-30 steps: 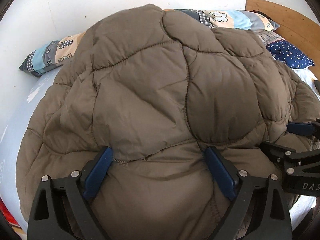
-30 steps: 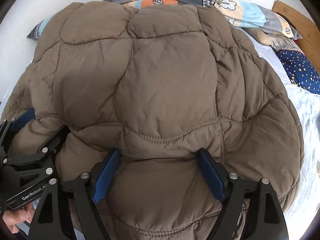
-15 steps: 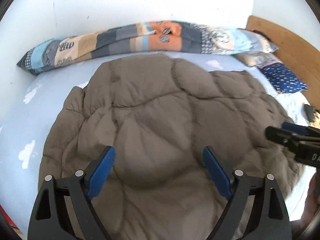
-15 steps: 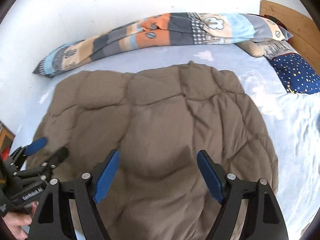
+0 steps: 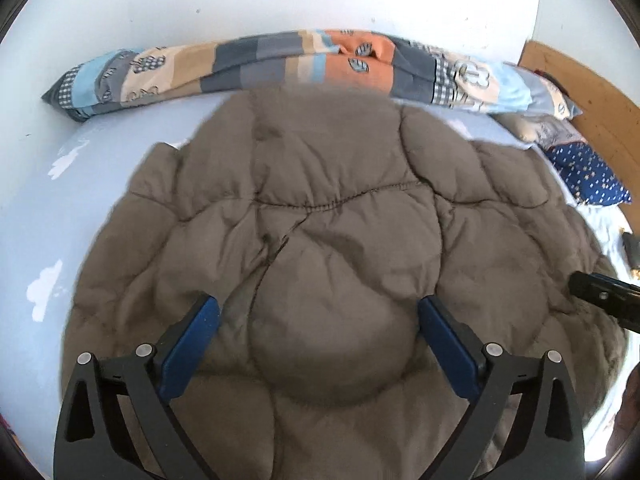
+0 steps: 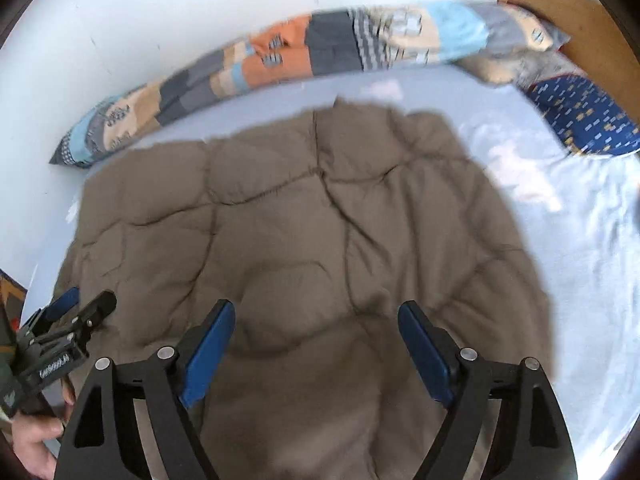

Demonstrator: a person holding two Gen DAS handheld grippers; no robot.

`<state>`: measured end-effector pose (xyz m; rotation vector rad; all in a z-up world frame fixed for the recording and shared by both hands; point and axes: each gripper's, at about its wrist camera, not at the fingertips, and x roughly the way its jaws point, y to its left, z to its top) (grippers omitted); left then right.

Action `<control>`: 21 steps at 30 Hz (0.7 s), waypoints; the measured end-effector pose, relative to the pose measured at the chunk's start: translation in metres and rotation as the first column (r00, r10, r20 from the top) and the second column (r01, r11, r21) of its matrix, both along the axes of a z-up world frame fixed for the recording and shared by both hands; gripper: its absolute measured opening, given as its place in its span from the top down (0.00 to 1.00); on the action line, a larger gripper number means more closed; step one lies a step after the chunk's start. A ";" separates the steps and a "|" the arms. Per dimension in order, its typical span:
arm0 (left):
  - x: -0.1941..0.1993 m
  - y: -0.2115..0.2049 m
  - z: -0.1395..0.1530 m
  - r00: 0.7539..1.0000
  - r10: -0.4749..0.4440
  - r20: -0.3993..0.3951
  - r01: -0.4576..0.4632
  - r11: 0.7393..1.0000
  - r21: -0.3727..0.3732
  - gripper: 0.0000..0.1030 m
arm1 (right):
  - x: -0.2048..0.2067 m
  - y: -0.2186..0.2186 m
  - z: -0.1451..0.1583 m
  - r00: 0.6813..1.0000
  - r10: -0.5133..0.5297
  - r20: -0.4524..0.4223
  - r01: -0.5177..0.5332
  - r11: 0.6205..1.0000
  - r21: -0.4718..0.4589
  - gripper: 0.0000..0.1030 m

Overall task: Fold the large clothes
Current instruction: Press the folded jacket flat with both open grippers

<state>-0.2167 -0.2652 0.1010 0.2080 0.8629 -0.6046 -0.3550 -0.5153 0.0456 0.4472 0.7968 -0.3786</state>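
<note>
A brown quilted puffer jacket (image 5: pixel 340 240) lies spread on the light blue bed sheet (image 5: pixel 60 220). My left gripper (image 5: pixel 318 306) hovers over its near part with the jaws wide and still opening; the blue pads press on nothing. In the right wrist view the same jacket (image 6: pixel 300 240) lies under my right gripper (image 6: pixel 317 308). Its jaws are also spreading, and only loose fabric shows below them. The right gripper's tip (image 5: pixel 600 296) pokes in at the right edge. At the lower left of the right wrist view, a hand (image 6: pixel 32 440) holds the left gripper (image 6: pixel 80 304).
A long patchwork pillow (image 5: pixel 320 64) runs along the white wall behind the jacket. A navy starred pillow (image 5: pixel 588 176) and a wooden headboard (image 5: pixel 580 88) stand at the far right. Bare sheet (image 6: pixel 580 260) lies right of the jacket. A small dark object (image 5: pixel 632 248) sits at the right edge.
A second ago the jacket bulged up between both pairs of jaws and filled the views. It has dropped flatter onto the bed, and both grippers have lifted up and away from it.
</note>
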 end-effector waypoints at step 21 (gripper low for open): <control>-0.057 0.077 -0.024 0.996 0.085 -0.014 -0.084 0.993 0.087 0.00 | -0.060 0.004 -0.054 0.983 -0.063 -0.173 0.067 0.998 0.020 0.09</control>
